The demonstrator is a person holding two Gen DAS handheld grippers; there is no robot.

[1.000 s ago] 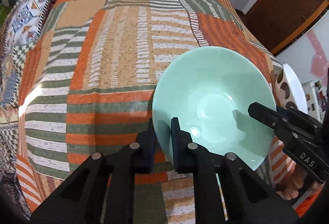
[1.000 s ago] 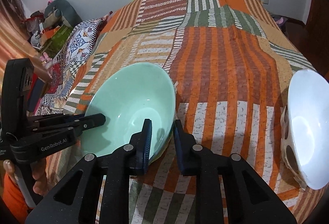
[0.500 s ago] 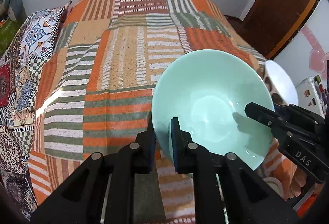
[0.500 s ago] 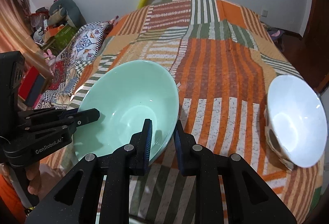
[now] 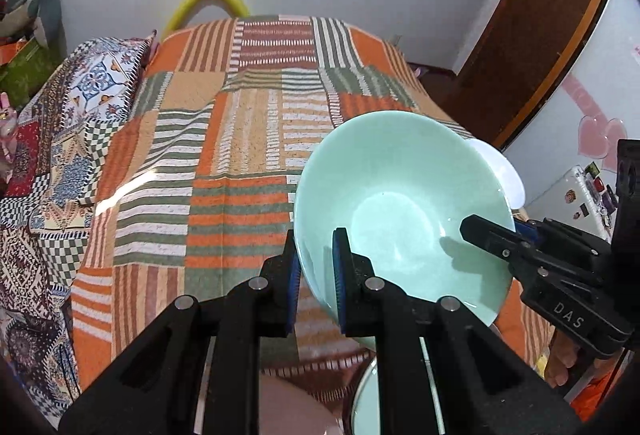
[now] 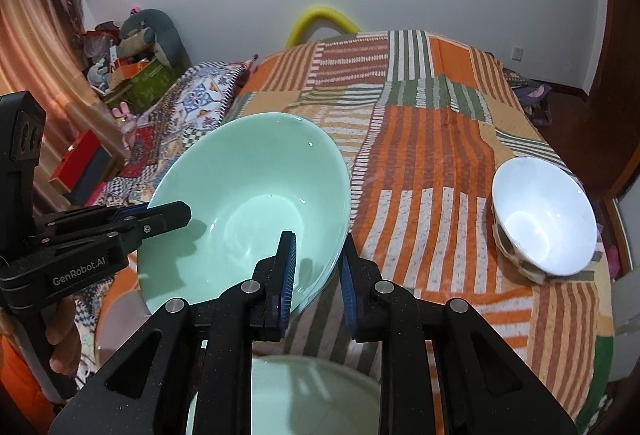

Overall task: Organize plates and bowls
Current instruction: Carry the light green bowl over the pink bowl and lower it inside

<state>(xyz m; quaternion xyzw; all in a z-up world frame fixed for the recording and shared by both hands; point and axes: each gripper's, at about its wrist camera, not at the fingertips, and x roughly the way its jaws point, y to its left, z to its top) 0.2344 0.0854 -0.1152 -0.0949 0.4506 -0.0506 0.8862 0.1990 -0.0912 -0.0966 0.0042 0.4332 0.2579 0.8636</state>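
Observation:
A pale green bowl (image 5: 400, 203) hangs tilted in the air above the striped bedspread (image 5: 240, 139). My left gripper (image 5: 316, 263) is shut on its near rim, one pad inside and one outside. My right gripper (image 6: 316, 267) is shut on the opposite rim of the same green bowl (image 6: 248, 203). Each gripper shows in the other's view: the right gripper (image 5: 472, 227) and the left gripper (image 6: 176, 213). A white bowl (image 6: 544, 219) with a patterned outside sits on the bed's right side. Below the grippers lies another pale green dish (image 6: 320, 395), partly hidden.
A patterned quilt (image 5: 60, 155) covers the bed's left side. Toys and boxes (image 6: 132, 71) crowd the floor at the left wall. A wooden door (image 5: 532, 47) stands at the right. A yellow arc (image 6: 320, 19) rises behind the bed's far end.
Both grippers have lifted the green bowl up and back from the bedspread. More of the room shows, and a second green dish has come into view below.

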